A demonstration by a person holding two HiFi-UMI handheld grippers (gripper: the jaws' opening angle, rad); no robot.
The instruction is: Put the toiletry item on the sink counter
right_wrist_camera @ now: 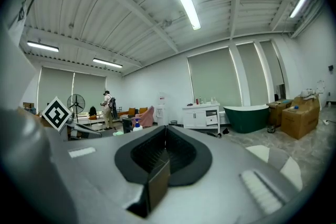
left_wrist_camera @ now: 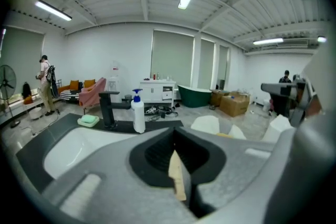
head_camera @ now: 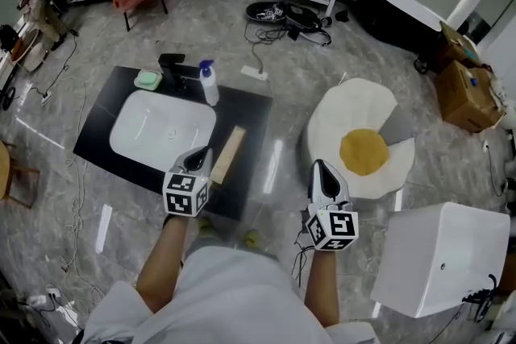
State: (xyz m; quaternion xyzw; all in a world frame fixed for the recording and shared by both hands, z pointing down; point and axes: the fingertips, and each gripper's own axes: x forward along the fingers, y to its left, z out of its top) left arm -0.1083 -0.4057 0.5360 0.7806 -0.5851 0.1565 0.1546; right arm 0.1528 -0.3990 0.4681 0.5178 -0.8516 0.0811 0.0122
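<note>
Both tools closed narrow, nothing between the jaws. Left tool over the bench front edge; right tool off it. Pump bottle upright at 1 o'clock of the basin. Slim beige box lies at 4 o'clock, just beside the left tool. Placement looks done: lift straight, don't nudge the box.

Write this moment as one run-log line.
left gripper: shut, empty, at sink counter front edge | right gripper: shut, empty, off counter | pump bottle: on counter
</note>
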